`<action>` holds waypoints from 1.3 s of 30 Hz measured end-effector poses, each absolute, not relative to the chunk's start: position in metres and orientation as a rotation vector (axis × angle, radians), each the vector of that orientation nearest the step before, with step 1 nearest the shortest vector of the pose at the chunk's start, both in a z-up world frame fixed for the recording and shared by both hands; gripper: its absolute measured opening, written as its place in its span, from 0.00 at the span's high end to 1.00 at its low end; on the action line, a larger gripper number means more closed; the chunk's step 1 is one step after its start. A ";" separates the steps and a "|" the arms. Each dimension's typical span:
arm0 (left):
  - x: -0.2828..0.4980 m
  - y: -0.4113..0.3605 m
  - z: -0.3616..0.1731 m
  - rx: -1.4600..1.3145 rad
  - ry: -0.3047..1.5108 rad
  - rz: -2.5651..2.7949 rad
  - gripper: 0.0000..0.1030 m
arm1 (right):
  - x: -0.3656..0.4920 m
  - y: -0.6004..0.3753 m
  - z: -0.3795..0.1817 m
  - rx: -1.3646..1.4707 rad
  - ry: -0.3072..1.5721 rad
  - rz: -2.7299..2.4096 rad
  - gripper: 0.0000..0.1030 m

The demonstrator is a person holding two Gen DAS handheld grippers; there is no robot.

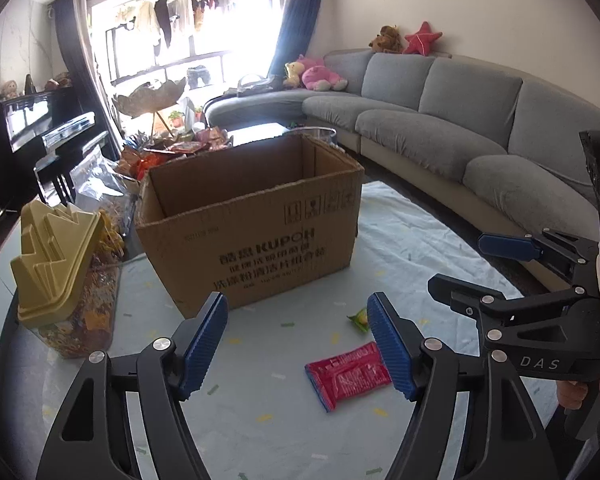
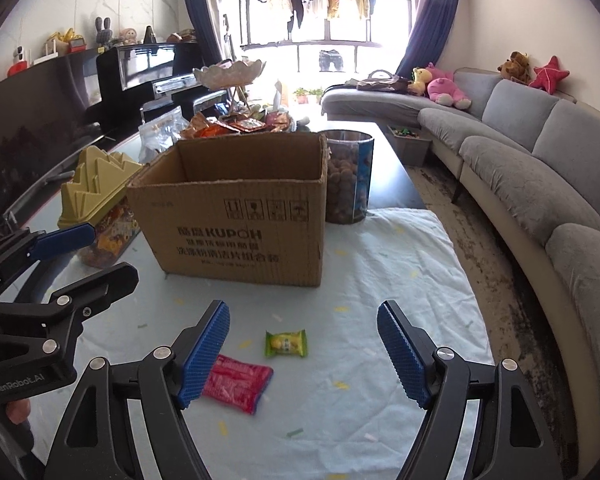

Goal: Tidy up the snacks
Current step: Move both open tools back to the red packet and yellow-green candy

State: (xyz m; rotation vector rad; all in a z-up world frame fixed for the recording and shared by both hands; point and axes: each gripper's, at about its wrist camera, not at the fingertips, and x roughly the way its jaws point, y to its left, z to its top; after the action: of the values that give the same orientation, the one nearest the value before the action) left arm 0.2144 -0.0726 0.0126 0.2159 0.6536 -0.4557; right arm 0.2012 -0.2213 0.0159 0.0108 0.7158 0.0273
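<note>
An open cardboard box (image 1: 256, 216) stands on the light cloth; it also shows in the right wrist view (image 2: 236, 220). A red snack packet (image 1: 346, 374) lies flat in front of it, seen too in the right wrist view (image 2: 238, 386). A small green candy packet (image 2: 286, 344) lies beside it; in the left wrist view (image 1: 359, 317) it is partly hidden by a finger. My left gripper (image 1: 298, 346) is open and empty above the cloth. My right gripper (image 2: 304, 354) is open and empty, just short of the green packet.
A clear jar with a yellow crown-shaped lid (image 1: 60, 276) stands left of the box. A round tub of brown snacks (image 2: 348, 176) stands behind the box's right side. A pile of snack bags (image 2: 236, 124) lies behind. A grey sofa (image 2: 540, 168) runs along the right.
</note>
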 end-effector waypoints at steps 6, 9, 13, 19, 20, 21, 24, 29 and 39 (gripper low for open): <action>0.209 -0.080 -0.015 0.285 0.718 -0.496 0.28 | 0.190 -0.223 -0.004 0.009 0.777 0.013 0.25; 0.209 -0.085 -0.028 0.318 0.754 -0.529 0.27 | 0.187 -0.223 -0.014 0.007 0.807 0.004 0.25; 0.210 -0.091 -0.043 0.368 0.785 -0.572 0.27 | 0.184 -0.224 -0.028 0.010 0.852 -0.002 0.25; 0.213 -0.103 -0.064 0.444 0.838 -0.652 0.24 | 0.182 -0.225 -0.048 0.014 0.911 -0.013 0.25; 0.216 -0.105 -0.068 0.459 0.844 -0.663 0.24 | 0.182 -0.224 -0.051 0.014 0.920 -0.014 0.25; 0.217 -0.108 -0.071 0.473 0.852 -0.682 0.23 | 0.181 -0.224 -0.054 0.013 0.930 -0.014 0.25; 0.224 -0.114 -0.079 0.515 0.873 -0.725 0.22 | 0.182 -0.224 -0.062 0.010 0.955 -0.024 0.25; 0.231 -0.125 -0.091 0.602 0.897 -0.778 0.21 | 0.185 -0.227 -0.073 0.025 0.994 -0.035 0.25; 0.251 -0.136 -0.105 0.665 0.947 -0.867 0.21 | 0.192 -0.229 -0.082 0.013 1.023 -0.059 0.25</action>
State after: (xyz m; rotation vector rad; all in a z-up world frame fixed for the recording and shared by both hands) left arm 0.2513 -0.1364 -0.1055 0.6652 0.9474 -0.8673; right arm 0.1922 -0.2289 -0.0818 0.0129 1.0226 -0.0586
